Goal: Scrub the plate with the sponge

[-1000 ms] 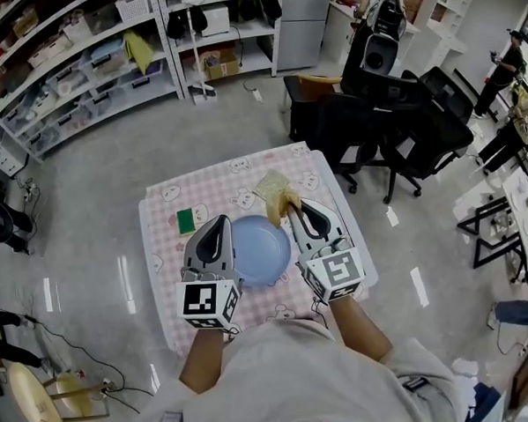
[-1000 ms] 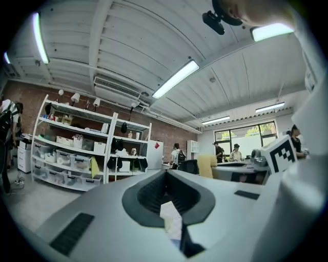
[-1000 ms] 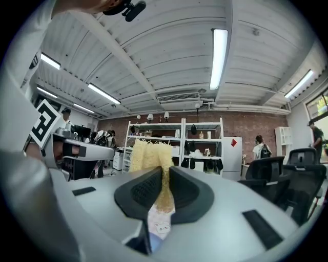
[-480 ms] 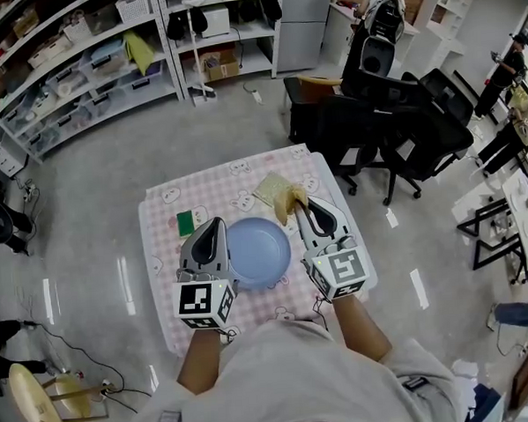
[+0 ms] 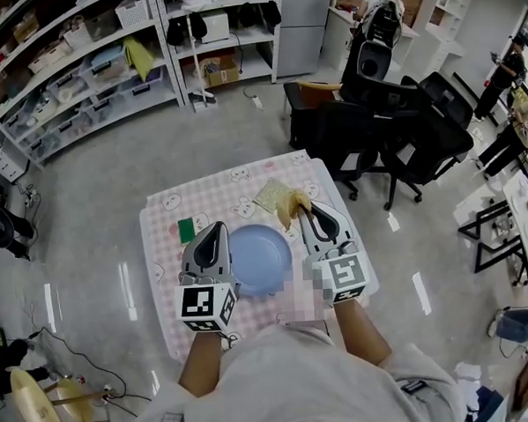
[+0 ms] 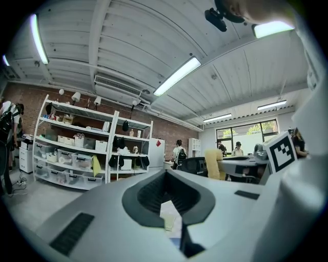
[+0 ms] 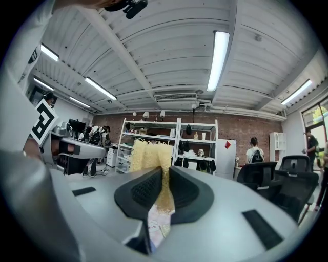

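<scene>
1. The right gripper (image 5: 303,214) is clenched on a yellow sponge (image 5: 289,203). In the right gripper view the sponge stands upright between the two dark pads, with its rough top poking out above them.
2. The sponge hangs near the far right rim of the blue plate (image 5: 260,261) (whether it touches the rim cannot be made out).
3. The left gripper (image 5: 219,227) has its jaws pressed together. It sits just beside the plate's left rim, and its own view shows a sliver of tablecloth and a bit of blue below the pads.
4. The plate lies flat on a small table (image 5: 165,255) covered with a pink checked cloth, between the two grippers.
5. A green pad (image 5: 187,226) lies on the cloth left of the plate, and a pale yellowish rag (image 5: 270,193) lies beyond the plate, just beside the sponge.
6. Around the table are storage shelves (image 5: 89,74) and black office chairs (image 5: 392,120).
</scene>
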